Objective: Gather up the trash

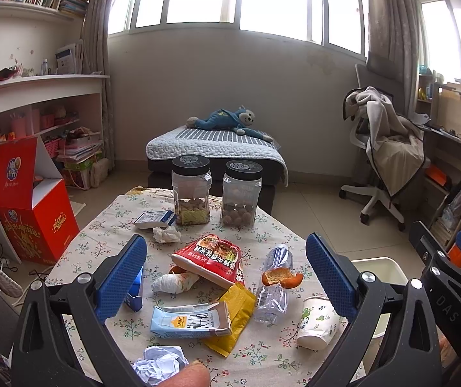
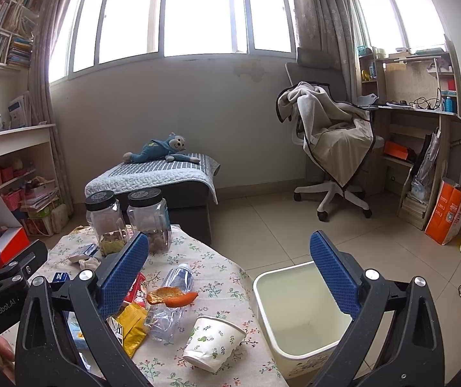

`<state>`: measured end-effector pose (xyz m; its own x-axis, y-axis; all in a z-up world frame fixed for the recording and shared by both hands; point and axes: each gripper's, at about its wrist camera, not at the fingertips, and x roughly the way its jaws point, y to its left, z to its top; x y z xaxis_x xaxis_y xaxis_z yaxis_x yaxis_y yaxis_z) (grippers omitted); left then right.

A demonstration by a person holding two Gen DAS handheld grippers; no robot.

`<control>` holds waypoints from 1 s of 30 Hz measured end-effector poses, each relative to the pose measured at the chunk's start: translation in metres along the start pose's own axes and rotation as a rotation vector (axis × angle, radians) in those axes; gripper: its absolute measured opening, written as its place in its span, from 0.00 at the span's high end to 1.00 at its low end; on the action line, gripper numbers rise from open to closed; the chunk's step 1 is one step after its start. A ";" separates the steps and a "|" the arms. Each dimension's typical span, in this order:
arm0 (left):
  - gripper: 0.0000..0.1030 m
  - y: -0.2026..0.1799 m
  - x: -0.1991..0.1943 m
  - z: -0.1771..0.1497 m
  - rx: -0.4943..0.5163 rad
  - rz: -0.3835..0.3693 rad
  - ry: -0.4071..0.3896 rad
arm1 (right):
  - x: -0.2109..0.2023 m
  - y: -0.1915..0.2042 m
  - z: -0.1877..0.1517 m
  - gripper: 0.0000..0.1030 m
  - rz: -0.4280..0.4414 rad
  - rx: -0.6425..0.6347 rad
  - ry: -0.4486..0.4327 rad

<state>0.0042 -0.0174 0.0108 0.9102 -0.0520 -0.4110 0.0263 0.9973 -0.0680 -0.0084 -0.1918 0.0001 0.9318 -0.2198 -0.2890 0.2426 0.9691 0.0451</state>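
Trash lies on the floral tablecloth [image 1: 108, 222]: a red snack bag [image 1: 211, 258], a milk carton [image 1: 191, 321], a yellow wrapper [image 1: 235, 316], a crushed plastic bottle [image 1: 273, 285] with an orange peel [image 1: 282, 278] on it, a tipped paper cup [image 1: 317, 322], crumpled tissues [image 1: 166, 234] and crumpled paper [image 1: 158, 362]. My left gripper [image 1: 225, 274] is open and empty above the trash. My right gripper [image 2: 228, 274] is open and empty, over the table's right edge beside the cream bin [image 2: 301, 319]. The cup [image 2: 212, 342], bottle [image 2: 170, 300] and peel [image 2: 172, 296] also show there.
Two black-lidded snack jars [image 1: 191, 190] [image 1: 240, 193] stand at the table's far edge. A red box [image 1: 33, 209] stands on the floor to the left. A footstool with a plush toy [image 1: 230, 121] lies beyond the table. A draped office chair [image 2: 330, 148] and a desk are on the right.
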 end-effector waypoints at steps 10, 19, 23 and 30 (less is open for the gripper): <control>0.07 0.001 0.000 -0.001 0.001 0.003 0.001 | 0.000 0.000 0.000 0.07 0.000 0.000 0.001; 0.07 0.003 0.001 -0.001 0.001 0.004 0.004 | 0.001 -0.001 -0.001 0.07 0.001 0.004 0.004; 0.07 0.004 0.001 -0.002 0.001 0.004 0.004 | 0.000 -0.001 -0.001 0.07 0.000 0.002 0.003; 0.07 0.006 0.001 -0.003 0.001 0.008 0.007 | 0.002 -0.001 -0.002 0.07 0.001 0.005 0.011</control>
<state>0.0040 -0.0119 0.0076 0.9075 -0.0439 -0.4178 0.0190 0.9978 -0.0635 -0.0078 -0.1930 -0.0023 0.9290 -0.2177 -0.2993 0.2432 0.9687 0.0502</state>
